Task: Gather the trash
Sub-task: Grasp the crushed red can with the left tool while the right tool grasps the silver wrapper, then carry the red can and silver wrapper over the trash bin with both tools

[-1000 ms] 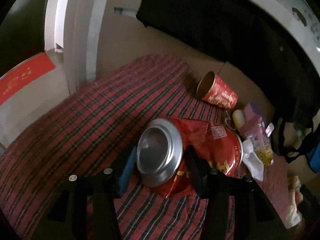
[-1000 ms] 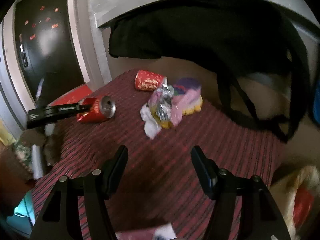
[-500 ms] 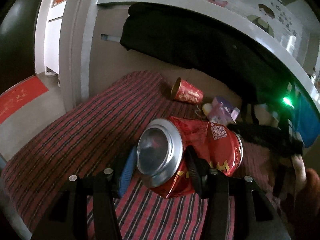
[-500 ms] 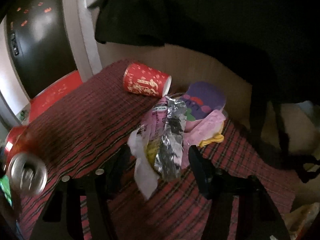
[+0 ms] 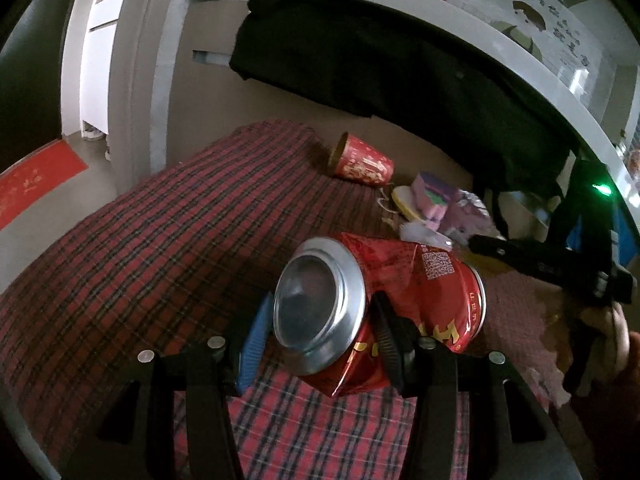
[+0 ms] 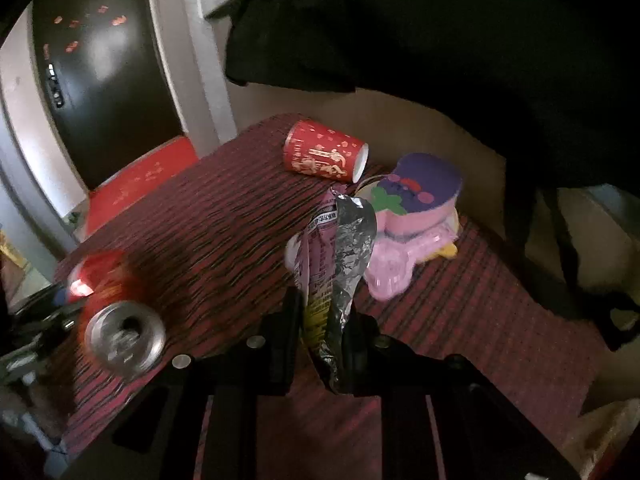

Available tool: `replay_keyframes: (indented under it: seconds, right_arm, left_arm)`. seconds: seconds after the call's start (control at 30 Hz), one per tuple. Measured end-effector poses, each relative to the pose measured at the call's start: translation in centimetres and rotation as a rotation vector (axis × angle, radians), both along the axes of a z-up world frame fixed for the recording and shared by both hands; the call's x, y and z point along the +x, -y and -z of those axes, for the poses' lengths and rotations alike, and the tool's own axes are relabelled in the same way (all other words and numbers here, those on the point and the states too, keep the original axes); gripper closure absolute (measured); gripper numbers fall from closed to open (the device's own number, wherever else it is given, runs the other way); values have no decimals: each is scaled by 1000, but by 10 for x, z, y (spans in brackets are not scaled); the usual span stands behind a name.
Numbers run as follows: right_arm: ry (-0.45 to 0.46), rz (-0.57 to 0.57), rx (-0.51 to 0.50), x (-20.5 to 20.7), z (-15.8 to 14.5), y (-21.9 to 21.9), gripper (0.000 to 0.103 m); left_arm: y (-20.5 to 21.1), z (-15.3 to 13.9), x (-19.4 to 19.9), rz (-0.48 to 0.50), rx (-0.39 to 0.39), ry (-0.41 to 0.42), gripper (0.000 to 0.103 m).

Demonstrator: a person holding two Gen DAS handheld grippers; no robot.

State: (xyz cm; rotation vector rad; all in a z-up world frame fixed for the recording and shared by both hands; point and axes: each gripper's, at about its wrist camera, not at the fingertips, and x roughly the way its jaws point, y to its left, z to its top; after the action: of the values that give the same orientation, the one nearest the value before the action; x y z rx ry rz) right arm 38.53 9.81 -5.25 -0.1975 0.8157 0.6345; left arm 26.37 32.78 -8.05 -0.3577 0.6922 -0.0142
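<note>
Over the plaid cloth (image 5: pixel 160 240), the left gripper (image 5: pixel 316 336) clamps a dented red can (image 5: pixel 400 292); the right gripper (image 6: pixel 320 328) pinches a crumpled, seemingly foil wrapper (image 6: pixel 340 256) near the red paper cup (image 6: pixel 324 156).

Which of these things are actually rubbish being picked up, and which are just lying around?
Being collected:
- crushed red can, held in the left gripper
- foil snack wrapper, pinched by the right gripper
- tipped red paper cup, probably next

Just there:
- pink and purple toy
- plaid cloth
- black garment
</note>
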Motion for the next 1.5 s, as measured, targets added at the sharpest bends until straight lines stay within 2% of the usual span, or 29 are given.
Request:
replay_keyframes:
  seconds: [0.17, 0.37, 0.67, 1.0, 1.5]
  right_arm:
    - [28, 12, 12, -29, -12, 26, 86]
    - [54, 41, 33, -57, -14, 53, 86]
    - [108, 71, 83, -84, -24, 87, 86]
    - [136, 121, 140, -97, -33, 127, 86]
    - [202, 195, 178, -113, -46, 190, 86]
  left_arm:
    - [21, -8, -3, 28, 31, 23, 52]
    - [51, -24, -11, 58, 103, 62, 52]
    - [87, -44, -20, 84, 164, 95, 52]
    - [136, -67, -27, 128, 227, 151, 52]
    - [203, -95, -33, 191, 263, 211, 52]
